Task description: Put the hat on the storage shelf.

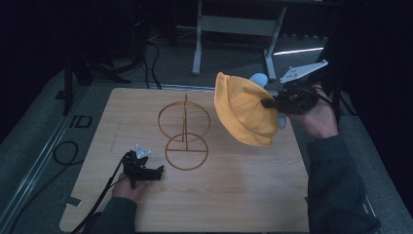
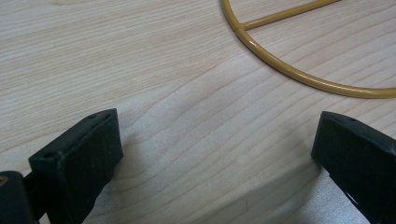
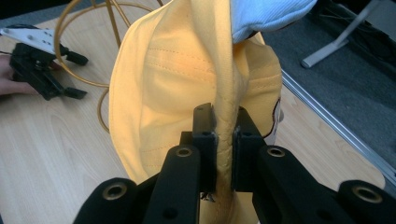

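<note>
High view, left to right: my left gripper (image 1: 155,171) rests on the table (image 1: 234,195) beside the wire stand (image 1: 185,131), jaws wide apart and empty. Right of the stand, my right gripper (image 1: 267,103) pinches the yellow hat (image 1: 243,109) by a fold, lifted above the table. I judge it light, soft and floppy; the brim's seam grips best.

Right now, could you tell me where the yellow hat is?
In the high view, the yellow hat hangs above the table's far right, pinched by the right gripper, just right of the wire stand.
</note>
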Motion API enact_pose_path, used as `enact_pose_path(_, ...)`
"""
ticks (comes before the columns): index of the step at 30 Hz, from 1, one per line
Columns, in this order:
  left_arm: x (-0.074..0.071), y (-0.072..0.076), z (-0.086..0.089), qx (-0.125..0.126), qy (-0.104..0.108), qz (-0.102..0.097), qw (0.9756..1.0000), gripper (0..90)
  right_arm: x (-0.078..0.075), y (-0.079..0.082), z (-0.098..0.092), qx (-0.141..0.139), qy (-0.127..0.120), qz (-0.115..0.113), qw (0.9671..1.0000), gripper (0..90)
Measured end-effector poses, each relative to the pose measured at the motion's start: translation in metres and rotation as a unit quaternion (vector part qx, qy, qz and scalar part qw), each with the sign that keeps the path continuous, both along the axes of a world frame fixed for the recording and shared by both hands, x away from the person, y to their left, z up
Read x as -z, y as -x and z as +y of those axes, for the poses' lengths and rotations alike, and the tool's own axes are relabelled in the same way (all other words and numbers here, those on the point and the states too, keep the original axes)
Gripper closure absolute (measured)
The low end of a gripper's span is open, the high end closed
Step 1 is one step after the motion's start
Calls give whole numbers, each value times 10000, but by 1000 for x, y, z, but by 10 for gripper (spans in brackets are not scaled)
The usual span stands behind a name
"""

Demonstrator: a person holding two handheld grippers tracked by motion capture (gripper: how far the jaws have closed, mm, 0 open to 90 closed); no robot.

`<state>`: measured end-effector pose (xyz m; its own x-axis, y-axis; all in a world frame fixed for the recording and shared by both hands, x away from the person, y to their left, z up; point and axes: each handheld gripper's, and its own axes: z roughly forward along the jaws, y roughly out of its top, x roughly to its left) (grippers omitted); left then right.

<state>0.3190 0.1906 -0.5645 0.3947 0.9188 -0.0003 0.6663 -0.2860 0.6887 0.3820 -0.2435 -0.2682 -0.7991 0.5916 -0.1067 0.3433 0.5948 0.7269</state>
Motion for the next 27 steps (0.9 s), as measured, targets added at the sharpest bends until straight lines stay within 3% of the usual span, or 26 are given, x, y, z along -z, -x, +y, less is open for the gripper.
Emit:
enact_pose_path(16,0,0,0,-11,13,-12,10000,19,-8,3,10,-328,-233,-161,9991,833)
enact_pose_path(27,0,0,0,-16,18,-24,10000,19,-13,3,19,-455,-264,-220,9984,834)
